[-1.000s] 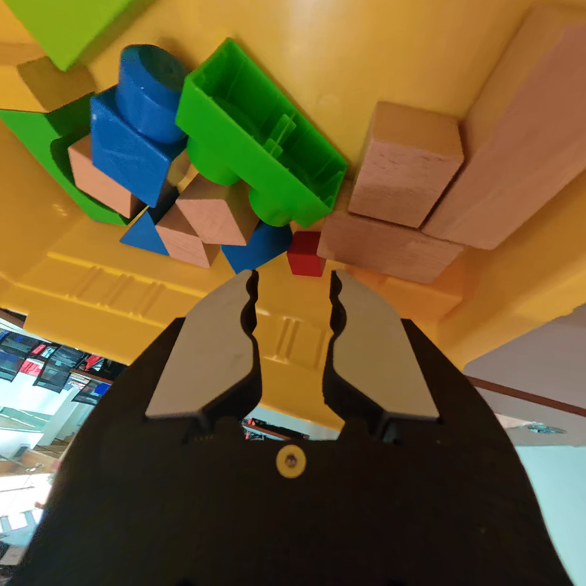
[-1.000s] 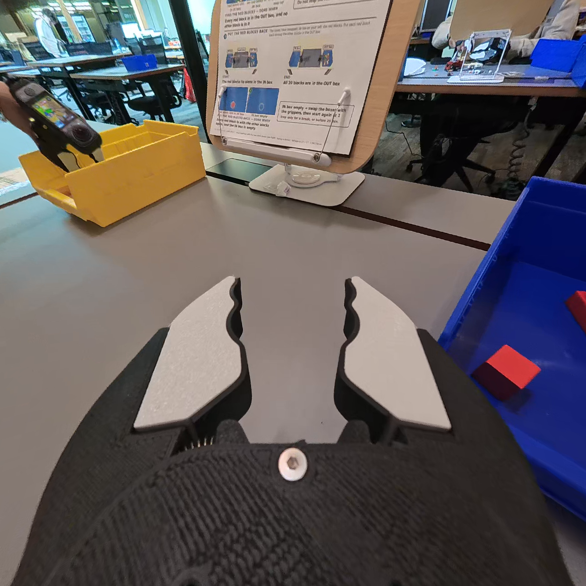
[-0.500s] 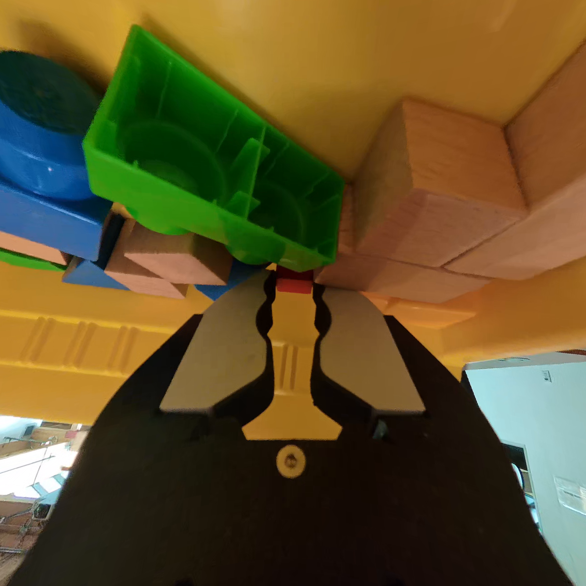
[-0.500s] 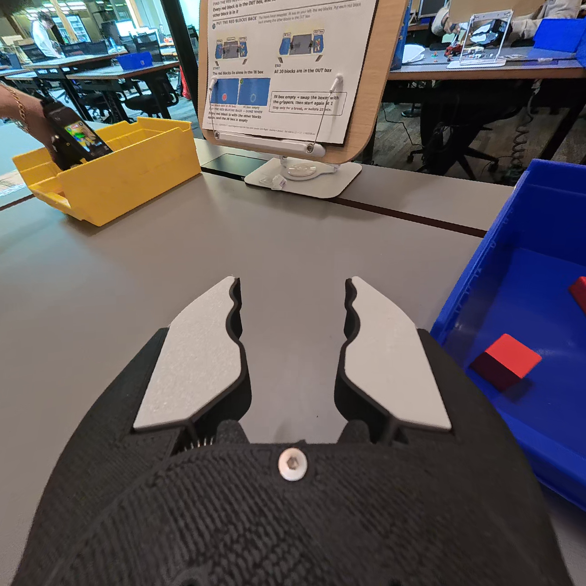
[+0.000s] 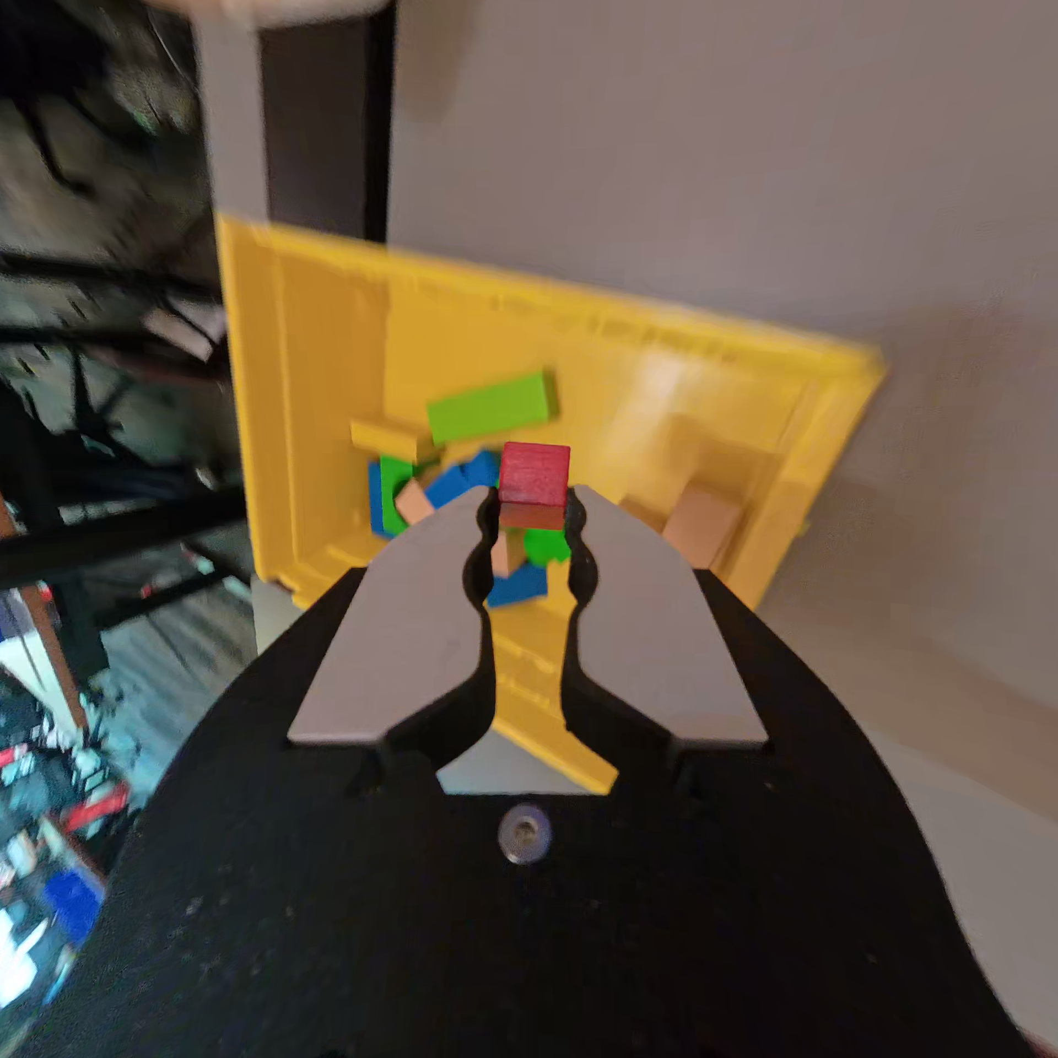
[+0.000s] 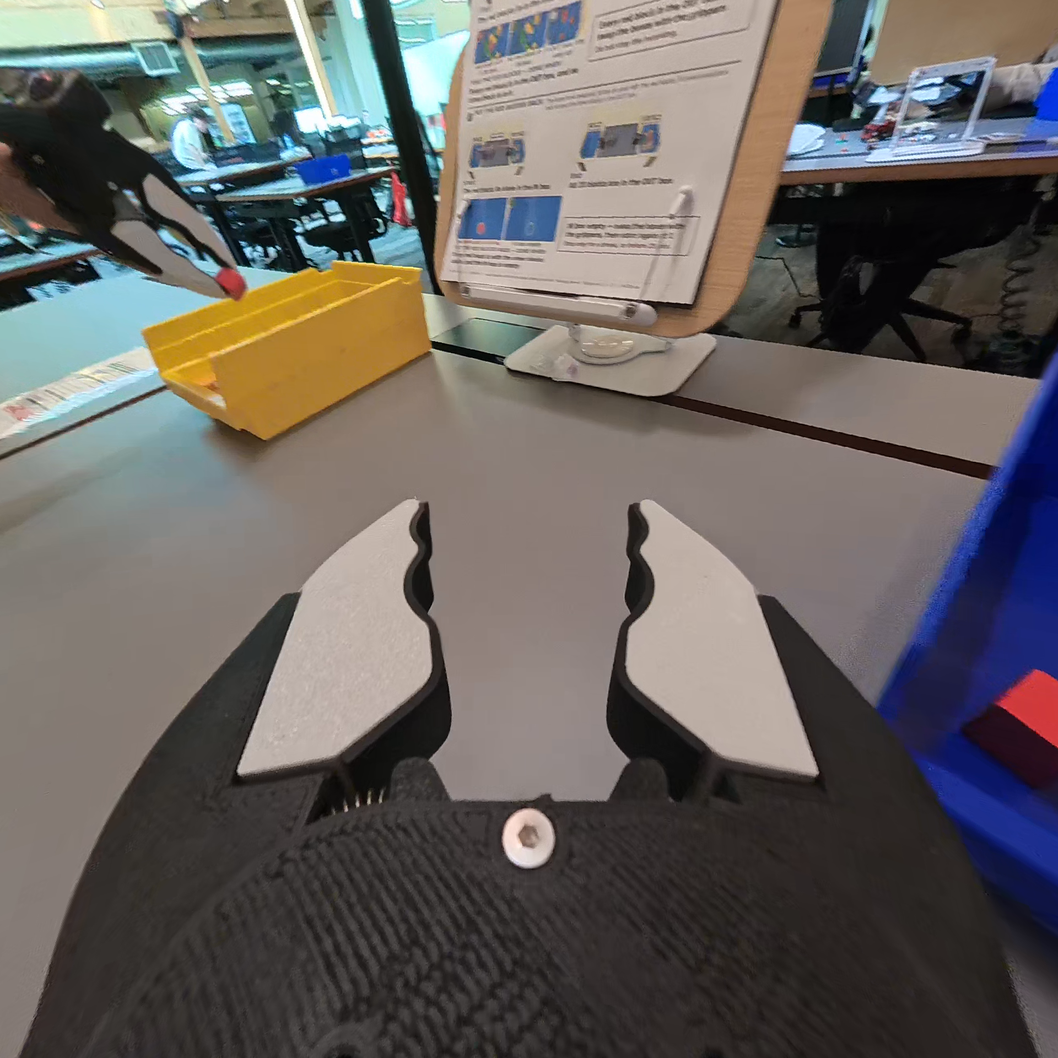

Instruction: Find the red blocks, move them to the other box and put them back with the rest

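Observation:
My left gripper [image 5: 529,504] is shut on a small red block [image 5: 533,478] at its fingertips and holds it in the air above the yellow box [image 5: 297,401]. The box holds green, blue and bare wooden blocks [image 5: 492,406]. In the right wrist view the left gripper [image 6: 226,280] shows far left with the red block [image 6: 231,281] at its tip, above the yellow box [image 6: 320,355]. My right gripper [image 6: 526,515] is open and empty above the grey table [image 6: 515,446]. The blue box [image 6: 985,601] at the right edge holds a red block [image 6: 1030,715].
A wooden stand with a printed instruction sheet [image 6: 601,149] stands on a white base [image 6: 612,355] at the table's far side. A dark seam [image 6: 830,435] runs across the table. A paper strip [image 6: 68,389] lies left of the yellow box. Desks and chairs stand behind.
My left gripper closed on the red block among the pile and lifted it out, well above the yellow box. My right gripper stayed open and turned a little to the left.

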`<control>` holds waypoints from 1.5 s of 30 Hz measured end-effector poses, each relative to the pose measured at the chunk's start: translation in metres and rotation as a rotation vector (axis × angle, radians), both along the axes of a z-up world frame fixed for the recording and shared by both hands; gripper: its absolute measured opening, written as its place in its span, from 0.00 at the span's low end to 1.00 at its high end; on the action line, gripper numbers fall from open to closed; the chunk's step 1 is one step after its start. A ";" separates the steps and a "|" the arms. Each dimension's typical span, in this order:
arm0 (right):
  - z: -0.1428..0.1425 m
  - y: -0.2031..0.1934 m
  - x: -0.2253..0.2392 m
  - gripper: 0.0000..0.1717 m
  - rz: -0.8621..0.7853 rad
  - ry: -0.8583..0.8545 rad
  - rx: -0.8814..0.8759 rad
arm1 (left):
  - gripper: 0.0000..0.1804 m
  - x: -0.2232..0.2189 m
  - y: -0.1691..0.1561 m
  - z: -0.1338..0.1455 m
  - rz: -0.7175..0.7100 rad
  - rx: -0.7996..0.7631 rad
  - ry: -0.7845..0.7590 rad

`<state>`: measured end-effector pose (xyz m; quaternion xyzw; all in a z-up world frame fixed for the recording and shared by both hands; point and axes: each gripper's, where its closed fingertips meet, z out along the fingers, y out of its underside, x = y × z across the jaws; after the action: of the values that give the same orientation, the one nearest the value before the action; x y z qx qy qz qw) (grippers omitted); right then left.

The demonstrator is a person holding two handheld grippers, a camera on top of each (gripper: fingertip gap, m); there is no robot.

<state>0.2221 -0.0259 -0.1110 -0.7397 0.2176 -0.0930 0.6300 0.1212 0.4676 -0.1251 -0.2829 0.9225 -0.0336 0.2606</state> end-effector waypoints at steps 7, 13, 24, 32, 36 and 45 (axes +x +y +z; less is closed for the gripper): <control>0.007 0.065 -0.069 0.42 0.313 0.198 0.171 | 0.12 -0.011 -0.185 0.033 -0.361 -0.300 -0.319; 0.000 0.096 -0.104 0.42 0.435 0.397 0.234 | 0.12 -0.016 -0.311 0.019 -0.582 -0.221 -0.487; -0.007 0.106 -0.123 0.40 0.538 0.494 0.233 | 0.12 -0.013 -0.395 0.010 -0.719 -0.099 -0.642; -0.004 0.107 -0.127 0.21 0.579 0.512 0.268 | 0.12 -0.011 -0.407 0.012 -0.726 -0.133 -0.687; -0.001 0.106 -0.129 0.14 0.602 0.509 0.281 | 0.12 -0.010 -0.408 0.012 -0.719 -0.155 -0.692; -0.001 0.091 -0.105 0.13 0.520 0.464 0.244 | 0.25 -0.005 -0.401 0.019 -0.620 -0.301 -0.820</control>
<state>0.1175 0.0651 -0.1120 -0.6911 0.1692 0.2670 0.6499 0.1160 0.0664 -0.1063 0.0049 0.7703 -0.3486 0.5340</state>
